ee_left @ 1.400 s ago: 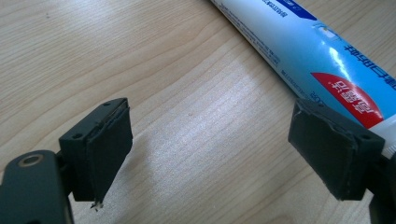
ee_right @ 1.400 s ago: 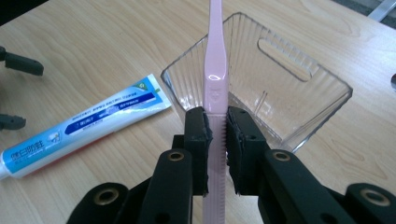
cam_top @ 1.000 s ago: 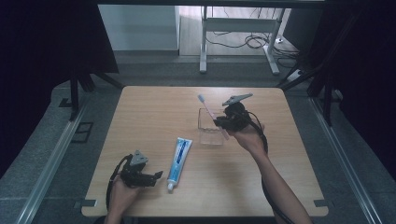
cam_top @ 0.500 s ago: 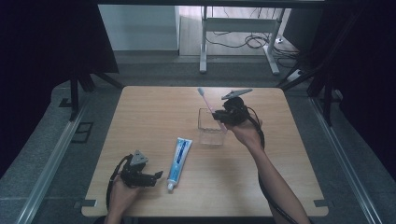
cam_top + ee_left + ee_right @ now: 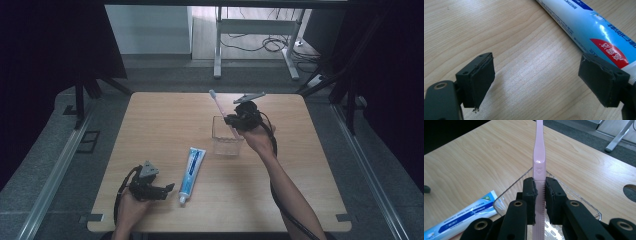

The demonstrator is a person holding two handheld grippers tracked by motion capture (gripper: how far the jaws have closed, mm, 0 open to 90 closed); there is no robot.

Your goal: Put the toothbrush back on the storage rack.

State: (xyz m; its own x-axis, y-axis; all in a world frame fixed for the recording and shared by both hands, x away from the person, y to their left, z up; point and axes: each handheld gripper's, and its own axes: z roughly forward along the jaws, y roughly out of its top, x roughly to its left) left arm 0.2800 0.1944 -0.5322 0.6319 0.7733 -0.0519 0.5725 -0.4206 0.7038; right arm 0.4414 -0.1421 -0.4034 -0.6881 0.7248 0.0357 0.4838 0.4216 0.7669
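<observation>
A pink toothbrush is clamped between the jaws of my right gripper, held above a clear square cup at mid table. Its head points up and to the far left. A blue and white toothpaste tube lies flat on the wooden table. My left gripper rests near the front left edge, jaws wide open over bare wood, with the tube's cap end beside one jaw.
The tube lies left of the cup in the right gripper view. A round hole is cut in the table top. Beyond the far edge stand a metal desk frame and floor cables.
My right gripper has shifted slightly toward the far side with the toothbrush, now over the cup. The left gripper and the tube have stayed put.
</observation>
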